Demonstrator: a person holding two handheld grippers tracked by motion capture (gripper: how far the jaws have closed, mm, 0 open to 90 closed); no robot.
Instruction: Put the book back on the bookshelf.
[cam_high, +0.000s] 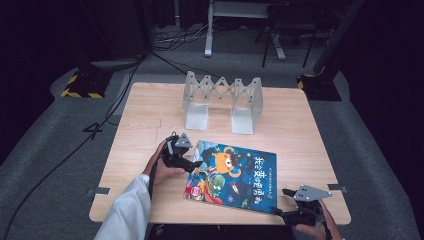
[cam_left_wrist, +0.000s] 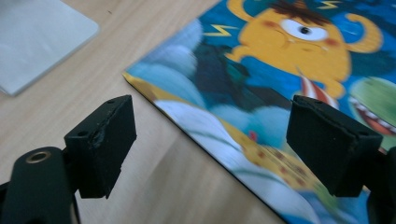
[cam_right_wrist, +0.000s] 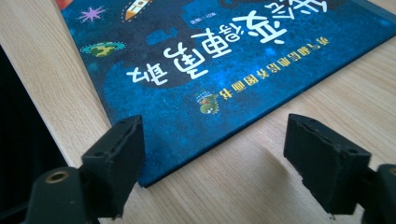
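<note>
A picture book (cam_high: 232, 175) with a dark blue cover and an orange one-eyed monster lies flat on the wooden table (cam_high: 150, 120). My left gripper (cam_high: 195, 164) is at the book's left edge, open. In the left gripper view the book (cam_left_wrist: 280, 70) runs its edge between the jaws of the left gripper (cam_left_wrist: 210, 140), one over the cover and one over bare wood. My right gripper (cam_high: 279, 201) is at the book's near right corner, open. In the right gripper view the book (cam_right_wrist: 224, 60) ends its corner beside one jaw of the right gripper (cam_right_wrist: 217, 154); nothing is pinched.
A grey folding book rack (cam_high: 222, 95) stands upright at the back of the table, its flat base plate (cam_left_wrist: 37, 37) near my left gripper. Cables and stands sit on the grey floor beyond. The table's front edge is just below the book.
</note>
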